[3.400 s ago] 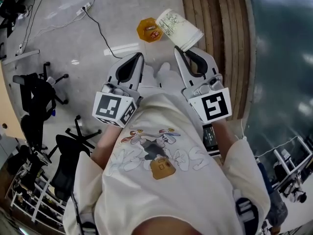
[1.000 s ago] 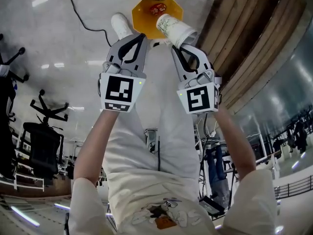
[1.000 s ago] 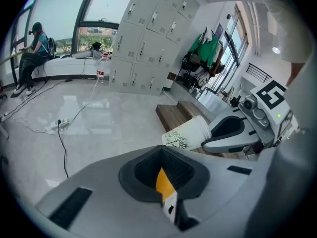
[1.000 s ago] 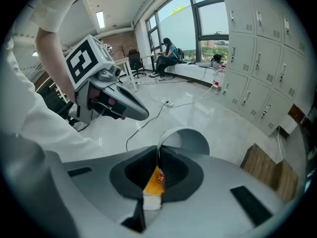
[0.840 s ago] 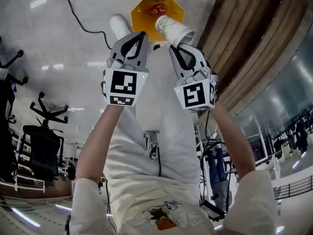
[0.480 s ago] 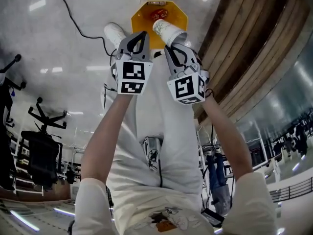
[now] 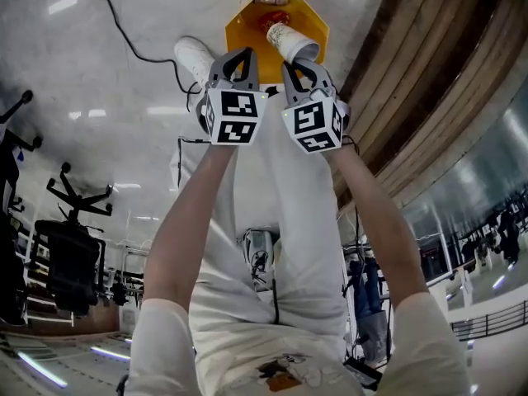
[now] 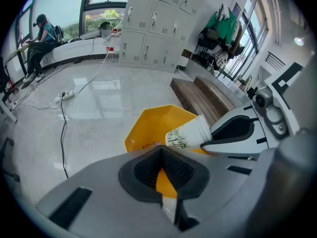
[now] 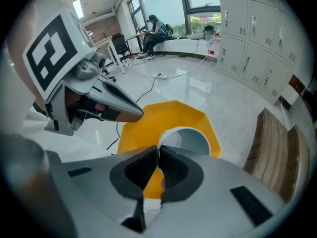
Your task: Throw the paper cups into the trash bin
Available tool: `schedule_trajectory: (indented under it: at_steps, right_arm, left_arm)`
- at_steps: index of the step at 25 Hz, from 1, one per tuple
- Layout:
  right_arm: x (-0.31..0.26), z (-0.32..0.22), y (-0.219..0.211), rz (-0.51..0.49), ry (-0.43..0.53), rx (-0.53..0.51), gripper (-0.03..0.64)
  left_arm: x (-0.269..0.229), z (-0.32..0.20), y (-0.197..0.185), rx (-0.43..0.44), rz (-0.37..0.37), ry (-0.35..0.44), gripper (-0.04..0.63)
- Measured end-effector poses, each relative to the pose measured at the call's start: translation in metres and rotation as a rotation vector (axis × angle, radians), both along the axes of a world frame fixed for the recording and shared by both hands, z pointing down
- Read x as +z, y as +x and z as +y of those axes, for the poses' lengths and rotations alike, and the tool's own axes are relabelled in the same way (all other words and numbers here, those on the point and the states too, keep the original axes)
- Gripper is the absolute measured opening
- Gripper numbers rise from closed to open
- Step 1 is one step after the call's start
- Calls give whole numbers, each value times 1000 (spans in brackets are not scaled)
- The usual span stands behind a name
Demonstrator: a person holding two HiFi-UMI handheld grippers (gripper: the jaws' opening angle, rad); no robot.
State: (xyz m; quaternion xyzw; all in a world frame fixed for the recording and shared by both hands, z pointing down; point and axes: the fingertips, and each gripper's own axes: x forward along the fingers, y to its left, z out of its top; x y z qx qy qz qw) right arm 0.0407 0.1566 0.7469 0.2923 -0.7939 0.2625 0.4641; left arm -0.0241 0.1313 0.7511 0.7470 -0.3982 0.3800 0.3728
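White paper cup (image 7: 290, 41), rim pinched by right tongs (image 9: 158, 155), hangs over yellow octagonal bin (image 7: 241, 33). Left tongs (image 8: 161, 151) pressed together.

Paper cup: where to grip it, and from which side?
On the paper cup, pinch the rim wall, one jaw inside, one outside, from the open end: the thin lip fits narrow jaws, as the right gripper shows.
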Motion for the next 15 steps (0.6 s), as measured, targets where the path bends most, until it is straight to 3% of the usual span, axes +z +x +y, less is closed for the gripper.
schedule_trajectory:
  at_steps: [9, 11, 15]
  right_arm:
    - [25, -5, -7, 1, -83, 65, 30]
    - [29, 1, -8, -16, -130, 73, 153]
    - [26, 6, 0, -6, -143, 75, 132]
  left_arm:
    - [28, 10, 1, 67, -35, -82, 5]
    - [30, 19, 1, 78, -31, -118, 5]
    - [28, 28, 2, 110, -33, -134, 5]
